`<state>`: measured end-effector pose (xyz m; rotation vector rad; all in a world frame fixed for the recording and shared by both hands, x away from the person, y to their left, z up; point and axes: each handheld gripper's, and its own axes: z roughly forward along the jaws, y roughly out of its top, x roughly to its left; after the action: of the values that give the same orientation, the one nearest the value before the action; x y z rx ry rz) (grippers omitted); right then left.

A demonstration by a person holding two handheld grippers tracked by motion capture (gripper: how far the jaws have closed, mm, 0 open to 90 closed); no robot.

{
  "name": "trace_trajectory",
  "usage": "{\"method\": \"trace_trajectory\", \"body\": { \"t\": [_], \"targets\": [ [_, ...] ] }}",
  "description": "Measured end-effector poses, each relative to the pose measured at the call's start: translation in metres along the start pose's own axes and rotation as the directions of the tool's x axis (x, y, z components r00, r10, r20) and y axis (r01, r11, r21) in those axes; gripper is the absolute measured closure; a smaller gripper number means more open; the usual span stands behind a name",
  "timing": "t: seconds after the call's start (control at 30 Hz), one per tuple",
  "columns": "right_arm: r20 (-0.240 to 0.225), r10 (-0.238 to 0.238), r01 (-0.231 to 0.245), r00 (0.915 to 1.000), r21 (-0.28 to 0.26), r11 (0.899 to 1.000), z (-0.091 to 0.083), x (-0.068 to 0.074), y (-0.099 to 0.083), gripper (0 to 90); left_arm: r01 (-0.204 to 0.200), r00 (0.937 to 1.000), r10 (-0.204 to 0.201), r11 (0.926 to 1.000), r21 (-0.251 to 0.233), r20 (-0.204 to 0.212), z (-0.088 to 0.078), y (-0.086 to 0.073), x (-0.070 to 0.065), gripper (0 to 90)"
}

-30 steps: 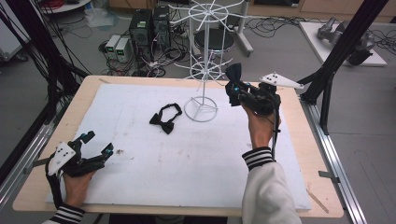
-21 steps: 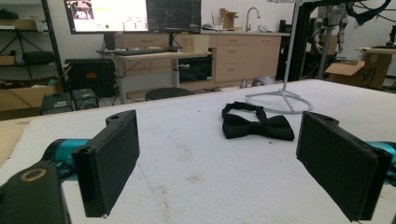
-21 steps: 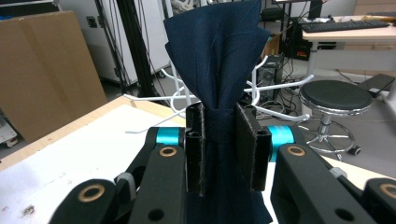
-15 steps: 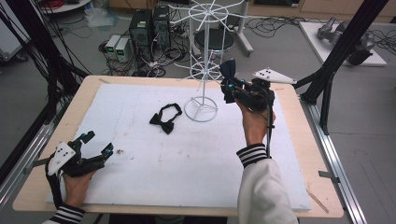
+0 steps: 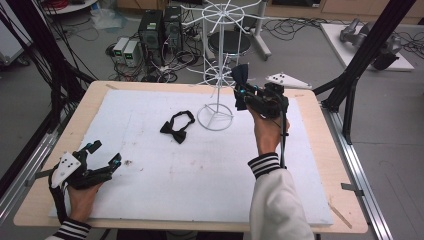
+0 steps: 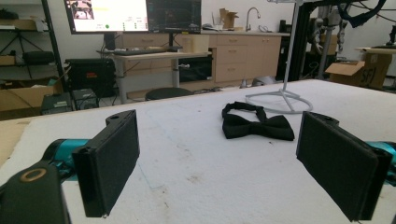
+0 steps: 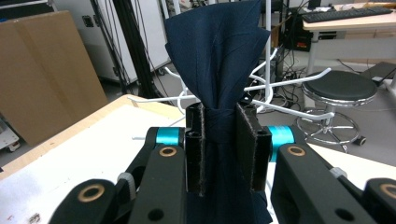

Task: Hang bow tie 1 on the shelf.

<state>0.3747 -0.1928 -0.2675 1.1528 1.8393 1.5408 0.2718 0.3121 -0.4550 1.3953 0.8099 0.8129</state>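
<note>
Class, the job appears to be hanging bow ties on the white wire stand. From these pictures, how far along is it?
Done: nothing hangs on the white wire stand that I can see. In hand: the right gripper is shut on the knot of a navy bow tie, raised beside the stand's arms. Left: placing it, then the black bow tie lying flat on the white mat, ahead of the open left gripper.
</note>
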Motion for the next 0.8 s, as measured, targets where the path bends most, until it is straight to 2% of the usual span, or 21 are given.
{"method": "trace_trajectory", "body": {
  "t": [0.47, 0.8],
  "targets": [
    [-0.001, 0.005, -0.004, 1.0, 0.014, 1.0, 0.01, 0.009, 0.004, 74.8, 0.0, 1.0, 0.0, 1.0, -0.001, 0.0, 0.0, 0.0, 0.0, 13.8],
    [0.014, -0.012, 0.012, 0.9998, 0.032, 0.999, 0.018, 0.014, 0.002, 74.8, 0.0, 1.0, 0.0, 1.0, 0.003, 0.0, 0.0, 0.0, 0.0, 13.8]
  ]
}}
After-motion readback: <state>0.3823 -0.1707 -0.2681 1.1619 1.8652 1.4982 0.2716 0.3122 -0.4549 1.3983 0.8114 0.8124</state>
